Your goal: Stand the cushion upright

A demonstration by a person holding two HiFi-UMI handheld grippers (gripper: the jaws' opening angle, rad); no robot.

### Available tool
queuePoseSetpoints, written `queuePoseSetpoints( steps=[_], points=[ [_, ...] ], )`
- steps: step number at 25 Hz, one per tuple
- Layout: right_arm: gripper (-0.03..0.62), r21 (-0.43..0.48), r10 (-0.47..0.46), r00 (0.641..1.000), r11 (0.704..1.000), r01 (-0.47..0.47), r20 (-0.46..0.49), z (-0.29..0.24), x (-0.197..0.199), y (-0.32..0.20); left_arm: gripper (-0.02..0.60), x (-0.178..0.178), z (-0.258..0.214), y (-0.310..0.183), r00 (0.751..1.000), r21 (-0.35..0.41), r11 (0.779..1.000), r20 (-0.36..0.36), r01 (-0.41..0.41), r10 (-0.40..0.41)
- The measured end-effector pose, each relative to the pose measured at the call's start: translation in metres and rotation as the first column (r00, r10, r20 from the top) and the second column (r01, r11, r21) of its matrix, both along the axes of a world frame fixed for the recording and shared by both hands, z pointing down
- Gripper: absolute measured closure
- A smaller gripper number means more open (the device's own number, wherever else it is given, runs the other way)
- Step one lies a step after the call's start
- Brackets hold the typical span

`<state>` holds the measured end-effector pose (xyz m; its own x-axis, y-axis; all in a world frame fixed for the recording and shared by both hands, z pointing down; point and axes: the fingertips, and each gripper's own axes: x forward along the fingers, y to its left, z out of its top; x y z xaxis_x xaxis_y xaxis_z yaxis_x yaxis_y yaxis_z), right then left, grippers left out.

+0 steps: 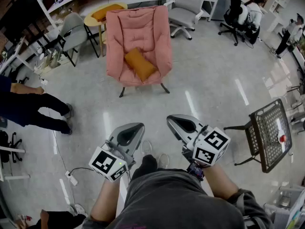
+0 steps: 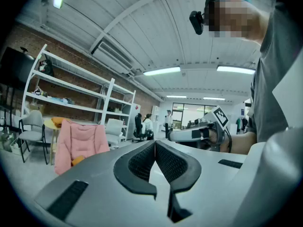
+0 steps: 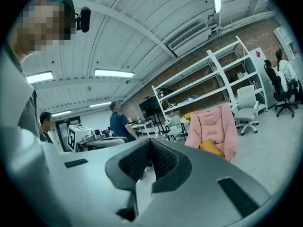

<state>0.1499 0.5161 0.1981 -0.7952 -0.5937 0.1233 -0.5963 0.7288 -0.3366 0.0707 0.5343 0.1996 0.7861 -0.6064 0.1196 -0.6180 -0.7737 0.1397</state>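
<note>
An orange cushion (image 1: 140,64) lies tilted on the seat of a pink padded armchair (image 1: 138,27) across the floor ahead. Both grippers are held low near the person's knees, well short of the chair. My left gripper (image 1: 135,127) is shut and empty, its pads meeting at the tip (image 2: 154,144). My right gripper (image 1: 173,119) is likewise shut with nothing in it (image 3: 150,143). The left gripper view shows the armchair (image 2: 81,142) and cushion (image 2: 77,160) at far left. In the right gripper view the armchair (image 3: 215,128) and cushion (image 3: 211,148) sit right of centre.
A black mesh side table (image 1: 269,133) stands at the right. Grey chairs (image 1: 187,6) flank the armchair, and a round yellow table (image 1: 95,19) holds another orange cushion. A person (image 1: 33,109) stands at the left; a power strip (image 1: 72,178) lies on the floor.
</note>
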Motion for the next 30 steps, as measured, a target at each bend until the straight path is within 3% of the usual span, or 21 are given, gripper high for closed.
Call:
queuePoseSetpoints(
  steps=[18,30],
  points=[
    [0.579,-0.058,-0.015,1.000,0.998,0.016,0.014,0.013,-0.003,-0.014,0.571,-0.006,0.008,-0.010,1.000,-0.023,1.000,0.004,0.015,-0.015],
    [0.578,-0.132,0.016,1.000,0.991,-0.017,-0.009,0.038,-0.046,-0.103,0.571,-0.053,0.030,-0.100,1.000,-0.080,0.997,-0.025,-0.003,0.001]
  ],
)
